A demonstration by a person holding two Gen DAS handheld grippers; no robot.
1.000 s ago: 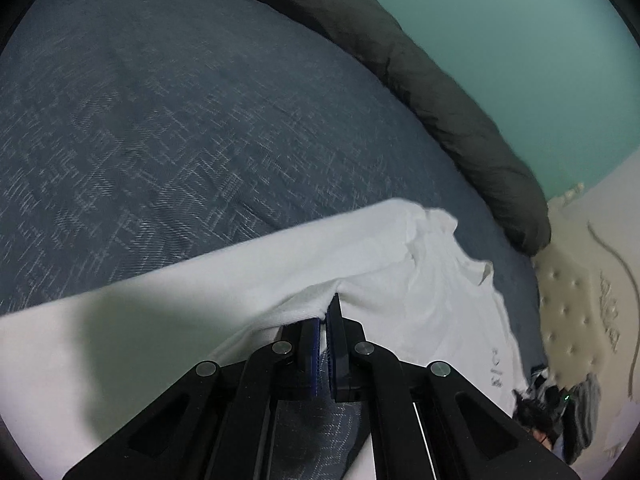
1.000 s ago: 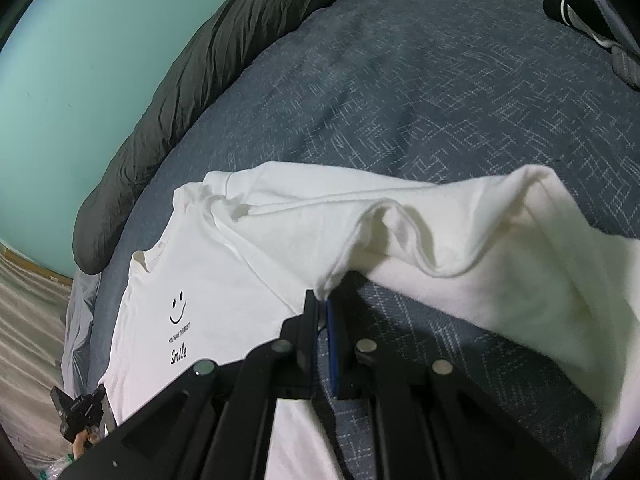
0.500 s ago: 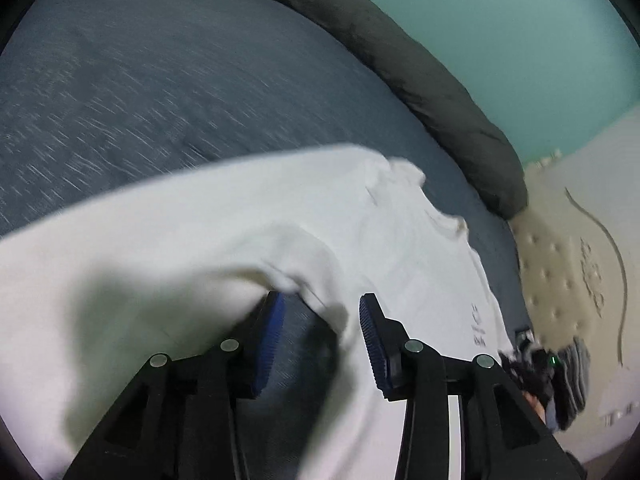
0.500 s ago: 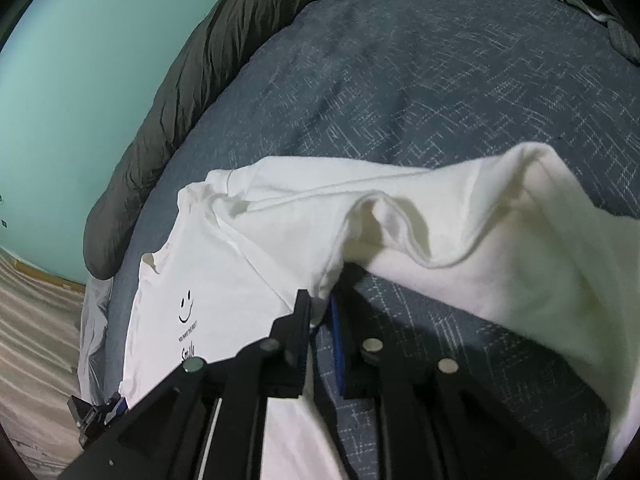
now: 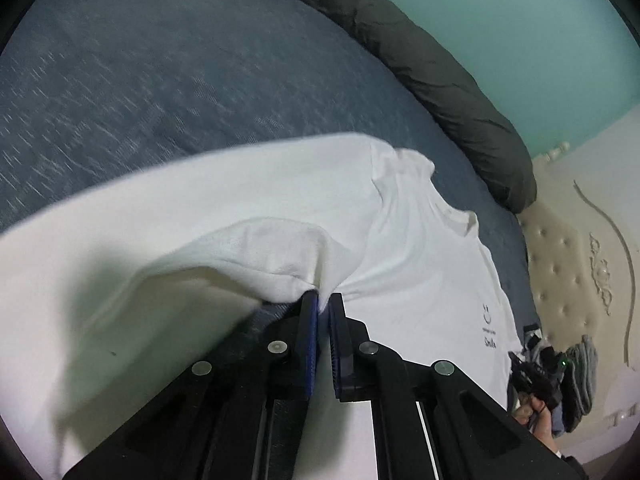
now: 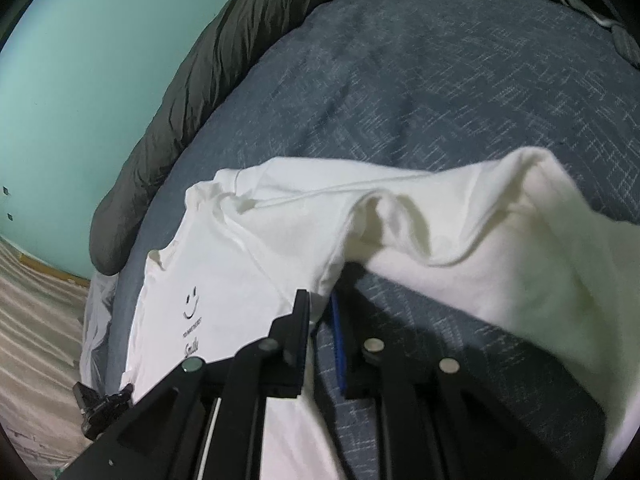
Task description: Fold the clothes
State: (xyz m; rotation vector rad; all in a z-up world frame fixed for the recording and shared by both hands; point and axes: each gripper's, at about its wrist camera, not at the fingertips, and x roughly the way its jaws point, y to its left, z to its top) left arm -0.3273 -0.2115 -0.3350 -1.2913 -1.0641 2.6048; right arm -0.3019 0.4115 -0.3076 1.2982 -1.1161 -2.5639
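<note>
Both tongs are pinching the white shirt [image 5: 416, 240] on the bed [image 5: 160, 80]: left tongs [image 5: 323, 300], right tongs [image 6: 320, 300]. It is looking soft, light and floppy, so holding the edges is working best.

The left tool [image 5: 323, 300] points down at a slant, its blue-padded fingers [image 5: 311, 320] drawn almost together and pinching a fold of the white T-shirt [image 5: 400, 240] at their tips. The right tool [image 6: 320, 300] slants down likewise, jaws nearly closed on a bunched edge of the same shirt. In the left wrist view, a bare hand [image 5: 534, 416] shows at lower right, gripping a black handle.
</note>
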